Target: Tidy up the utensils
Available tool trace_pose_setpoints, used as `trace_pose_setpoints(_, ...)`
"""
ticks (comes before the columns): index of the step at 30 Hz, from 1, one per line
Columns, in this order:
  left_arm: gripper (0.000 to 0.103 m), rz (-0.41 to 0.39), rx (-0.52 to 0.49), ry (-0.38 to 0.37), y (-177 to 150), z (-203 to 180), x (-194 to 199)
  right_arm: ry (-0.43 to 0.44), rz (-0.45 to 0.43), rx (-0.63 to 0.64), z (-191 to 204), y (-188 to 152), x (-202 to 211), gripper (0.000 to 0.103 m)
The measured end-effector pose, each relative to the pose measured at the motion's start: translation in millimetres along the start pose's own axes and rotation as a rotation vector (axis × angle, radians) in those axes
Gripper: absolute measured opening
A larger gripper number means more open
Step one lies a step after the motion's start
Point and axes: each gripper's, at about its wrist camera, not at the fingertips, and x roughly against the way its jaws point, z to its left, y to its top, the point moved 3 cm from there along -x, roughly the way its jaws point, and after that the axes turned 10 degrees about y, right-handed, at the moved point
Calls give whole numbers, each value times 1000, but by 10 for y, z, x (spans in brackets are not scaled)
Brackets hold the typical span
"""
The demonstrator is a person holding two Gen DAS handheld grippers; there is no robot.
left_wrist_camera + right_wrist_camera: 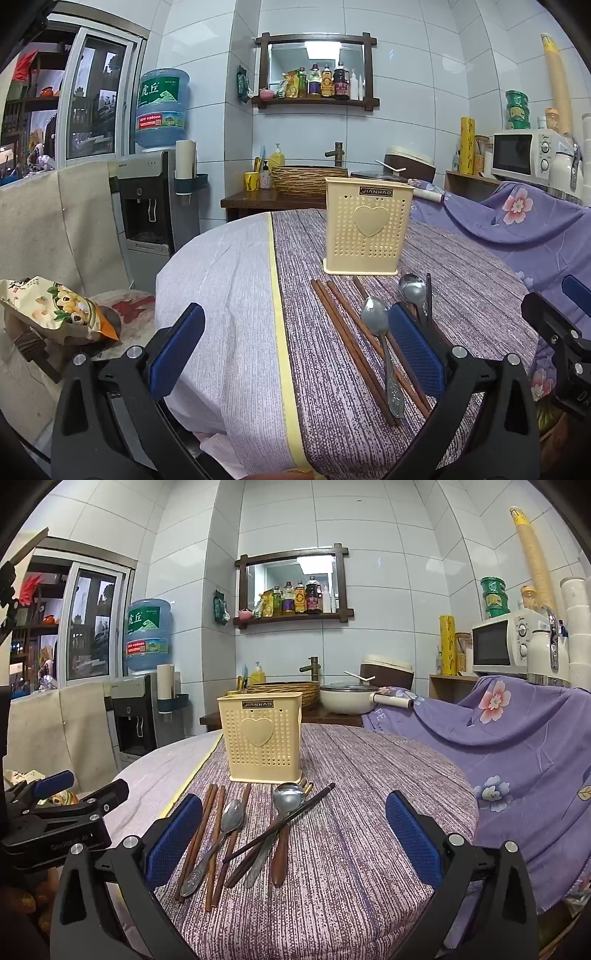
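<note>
A cream perforated utensil holder [367,230] with a heart on its front stands upright on the purple striped table runner [332,387]; it also shows in the right wrist view [262,740]. In front of it lie several brown chopsticks [218,834], a small steel spoon [229,818], a larger spoon [288,797] and a dark chopstick [280,823] laid across. My left gripper [295,354] is open and empty, left of the utensils. My right gripper [295,838] is open and empty, just above the near ends of the utensils.
The round table [221,295] has a pale cloth on its left part. A purple flowered cloth [517,746] covers something at the right. A snack bag [55,310] lies on a chair at the left. A water dispenser [151,206] stands behind.
</note>
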Motion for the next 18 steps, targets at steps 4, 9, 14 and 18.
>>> trace_pose_setpoints(4, 98, -1, 1, 1, -54, 24, 1, 0, 1, 1, 9, -5, -3, 97)
trace_pose_setpoints(9, 98, -2, 0, 0, -48, 15, 15, -2, -1, 2, 13, -8, -4, 97)
trace_pose_setpoints(14, 98, -2, 0, 1, -48, 20, 18, 0, 0, 2, 8, -4, -3, 97)
trace_pose_setpoints(18, 98, -2, -1, 2, -47, 18, 19, 0, 0, 0, 5, -1, -1, 97)
